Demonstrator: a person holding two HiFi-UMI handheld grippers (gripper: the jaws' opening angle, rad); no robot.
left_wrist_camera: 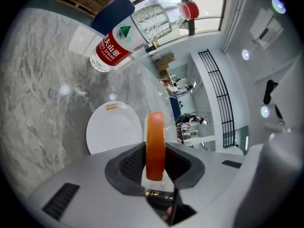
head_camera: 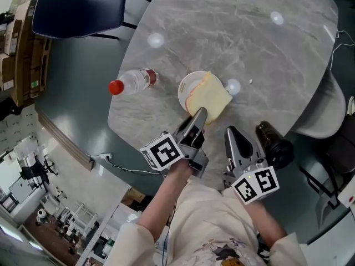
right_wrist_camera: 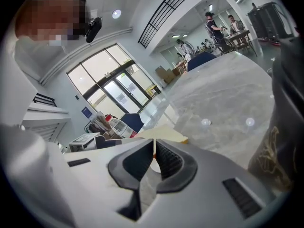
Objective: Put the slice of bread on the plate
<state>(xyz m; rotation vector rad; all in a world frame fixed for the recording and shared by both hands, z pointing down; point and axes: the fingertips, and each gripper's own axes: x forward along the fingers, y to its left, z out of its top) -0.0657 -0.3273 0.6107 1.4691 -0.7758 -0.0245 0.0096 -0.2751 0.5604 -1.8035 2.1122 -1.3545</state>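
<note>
Slice of bread point(head_camera: 212, 95): pinched at its near edge by the left gripper point(head_camera: 201, 114), jaws clamped on the crust. It lies over the right part of the white plate point(head_camera: 185, 88) and overhangs toward the table point(head_camera: 249, 43). Cannot tell whether it rests on the plate or hangs just above.

Handling, by judgement: light, soft, easily crushed or torn. An edge grip lets the free end droop, so hold at the crust with light pressure.

Right gripper point(head_camera: 233, 133): near right, jaws together with nothing between them, apart from the bread. A dark container point(head_camera: 274, 143) stands just to its right.

Views: the head view shows how bread and plate overlap. The left gripper view shows the orange-brown crust point(left_wrist_camera: 155, 145) edge-on between the pads, the plate to its left and a water bottle point(left_wrist_camera: 140, 30) lying beyond. Only the right gripper view confirms its own jaws are closed and empty.
</note>
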